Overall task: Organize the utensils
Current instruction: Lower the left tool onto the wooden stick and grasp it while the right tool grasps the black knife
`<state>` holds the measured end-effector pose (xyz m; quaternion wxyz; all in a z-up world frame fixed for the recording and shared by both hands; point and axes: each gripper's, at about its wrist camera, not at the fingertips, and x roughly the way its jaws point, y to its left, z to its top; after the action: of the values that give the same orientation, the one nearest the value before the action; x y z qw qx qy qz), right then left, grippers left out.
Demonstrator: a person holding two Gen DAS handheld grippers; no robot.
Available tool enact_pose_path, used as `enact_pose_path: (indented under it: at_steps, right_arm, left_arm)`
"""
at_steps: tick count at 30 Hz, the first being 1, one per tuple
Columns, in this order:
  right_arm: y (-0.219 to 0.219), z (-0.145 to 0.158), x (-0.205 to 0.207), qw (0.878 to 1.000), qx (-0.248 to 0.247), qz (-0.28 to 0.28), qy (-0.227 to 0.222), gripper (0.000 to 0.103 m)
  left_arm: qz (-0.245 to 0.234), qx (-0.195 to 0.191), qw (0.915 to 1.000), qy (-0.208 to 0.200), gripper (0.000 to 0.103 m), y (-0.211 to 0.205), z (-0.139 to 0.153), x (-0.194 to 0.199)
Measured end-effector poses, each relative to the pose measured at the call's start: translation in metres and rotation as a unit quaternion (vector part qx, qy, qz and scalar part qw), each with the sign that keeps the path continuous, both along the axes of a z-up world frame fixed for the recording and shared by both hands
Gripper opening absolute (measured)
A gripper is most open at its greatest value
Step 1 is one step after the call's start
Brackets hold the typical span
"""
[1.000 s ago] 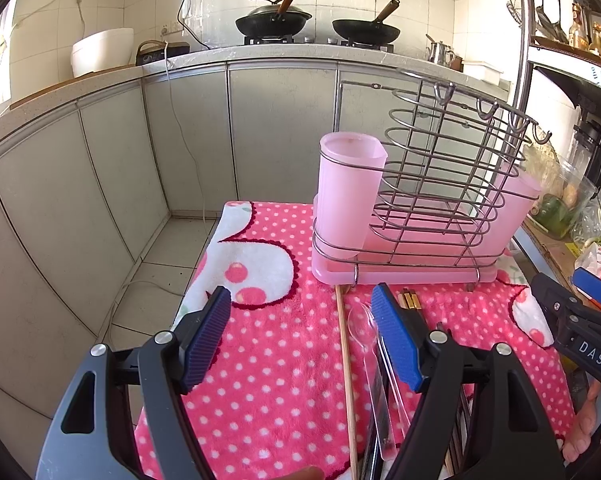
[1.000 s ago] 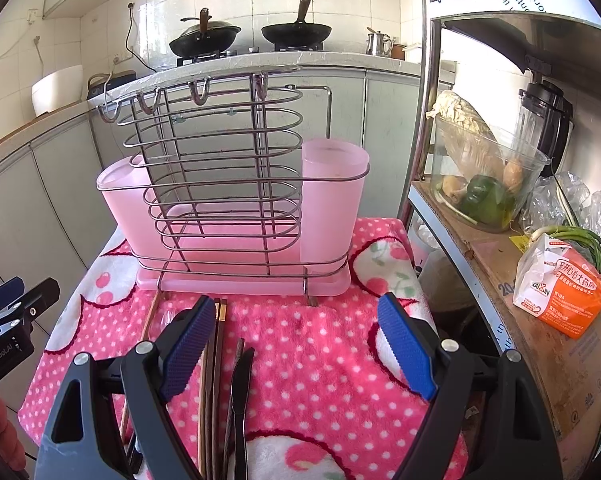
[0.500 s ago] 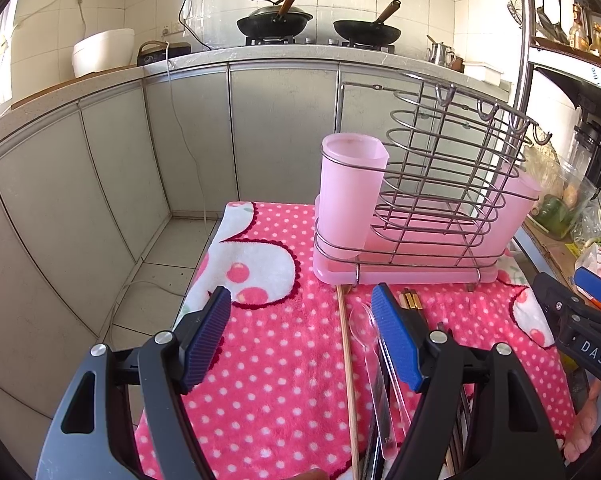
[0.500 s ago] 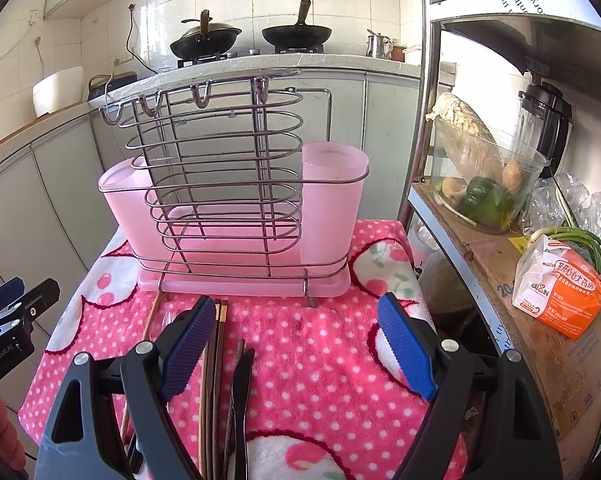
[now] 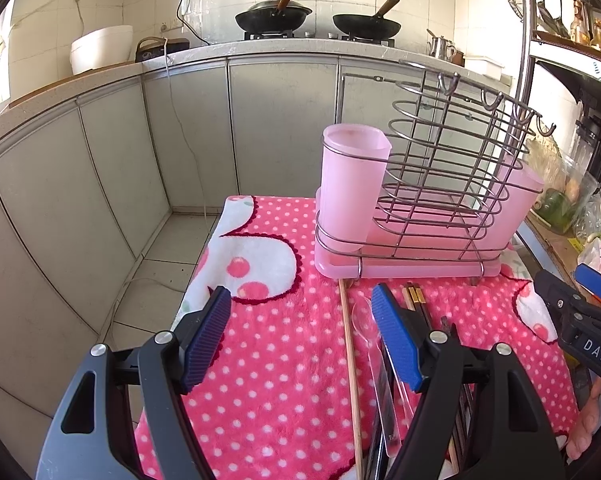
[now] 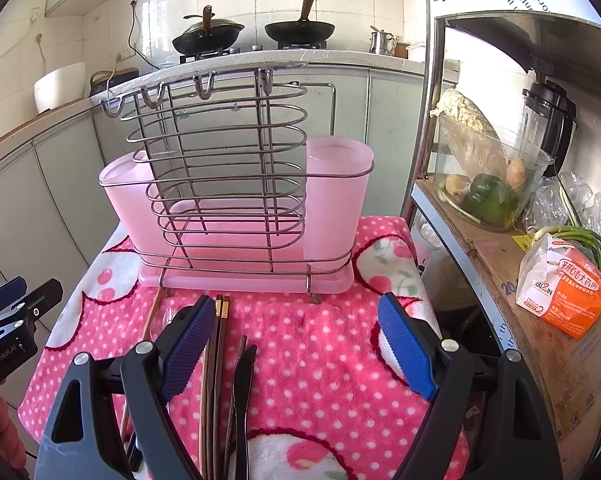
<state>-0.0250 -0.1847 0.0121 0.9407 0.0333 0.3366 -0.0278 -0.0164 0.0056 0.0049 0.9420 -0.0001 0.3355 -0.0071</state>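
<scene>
A wire utensil rack with pink cups and a pink tray stands at the back of a pink dotted cloth. In front of it lie a wooden stick, a clear plastic spoon, dark chopsticks and a black knife. My left gripper is open and empty above the cloth, left of the utensils. My right gripper is open and empty, with its left finger over the chopsticks.
A metal shelf at the right holds a glass bowl of vegetables, an orange packet and a blender. Grey cabinets and a counter with two woks stand behind. Tiled floor lies left of the table.
</scene>
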Motion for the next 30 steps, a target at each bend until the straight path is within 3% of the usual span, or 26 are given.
enact_pose_path:
  at_steps: [7, 10, 14, 19, 22, 28, 30]
  right_arm:
    - [-0.006, -0.013, 0.004, 1.000, 0.008, 0.005, 0.021, 0.081]
    - [-0.011, -0.022, 0.007, 0.999, 0.021, 0.010, 0.039, 0.070]
    - [-0.018, -0.034, 0.009, 0.997, 0.043, 0.015, 0.062, 0.061]
    - [-0.023, -0.051, 0.012, 0.993, 0.070, 0.025, 0.090, 0.046]
    - [-0.025, -0.059, 0.015, 0.991, 0.082, 0.033, 0.102, 0.040]
    - [-0.026, -0.066, 0.019, 0.987, 0.098, 0.041, 0.119, 0.035]
    - [-0.025, -0.069, 0.021, 0.985, 0.105, 0.047, 0.127, 0.033]
  left_arm:
    - [-0.006, -0.015, 0.9995, 0.029, 0.073, 0.014, -0.017, 0.006]
    - [-0.019, -0.026, 0.9987, 0.040, 0.073, 0.018, -0.025, 0.007]
    - [-0.034, -0.026, 0.9963, 0.074, 0.052, 0.020, -0.040, 0.010]
    - [-0.051, -0.063, 0.9869, 0.139, 0.030, 0.016, -0.064, 0.019]
    - [-0.077, -0.075, 0.9802, 0.167, 0.026, 0.003, -0.073, 0.027]
    - [-0.086, -0.033, 0.9736, 0.209, 0.018, -0.022, -0.094, 0.046]
    - [-0.087, -0.035, 0.9714, 0.218, 0.016, -0.023, -0.100, 0.049]
